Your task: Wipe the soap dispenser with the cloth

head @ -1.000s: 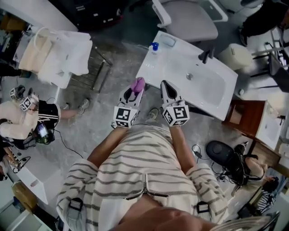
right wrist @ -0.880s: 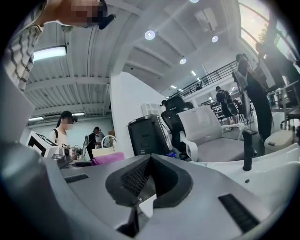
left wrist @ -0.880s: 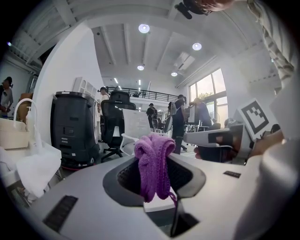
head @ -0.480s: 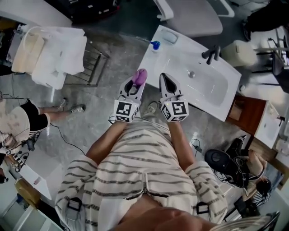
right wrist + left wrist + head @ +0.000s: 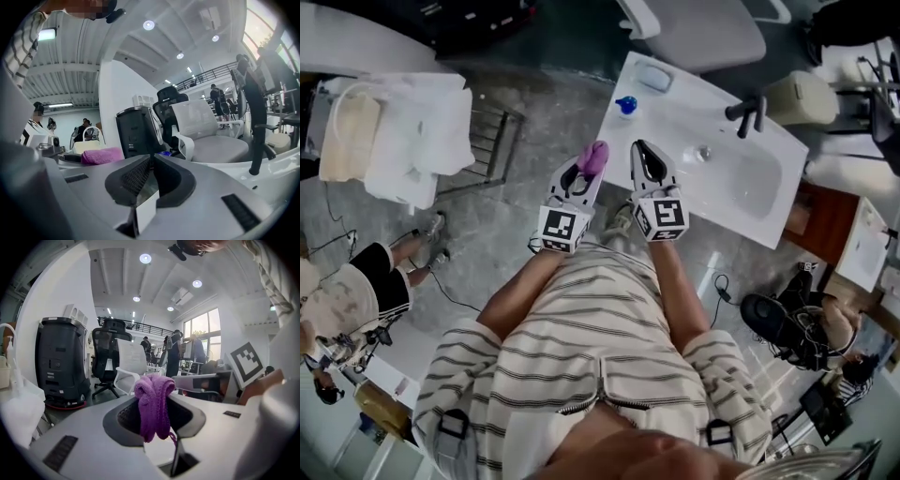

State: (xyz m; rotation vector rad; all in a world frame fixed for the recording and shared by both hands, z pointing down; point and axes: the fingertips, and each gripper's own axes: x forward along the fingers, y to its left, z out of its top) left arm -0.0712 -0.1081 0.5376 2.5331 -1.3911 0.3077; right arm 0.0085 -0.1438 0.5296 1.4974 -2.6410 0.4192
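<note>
Left gripper [image 5: 585, 174] is clamped on the purple cloth [image 5: 154, 401]. The cloth is bunched into a fold. Its long axis runs up-down between the pads in the left gripper view. In the head view we see its end poke past the jaw tips toward the sink [image 5: 675, 127].

Right gripper [image 5: 640, 152]: jaws have just cracked open a hair, tips all but together, nothing between them.

Soap dispenser [image 5: 626, 105] stands on the sink's corner nearest the left gripper. It's upright, blue pump top up, long axis vertical. We can't tell which way the nozzle faces. It sits ahead of both grippers, apart from the cloth.

Grippers are side by side, both aimed at the sink.
</note>
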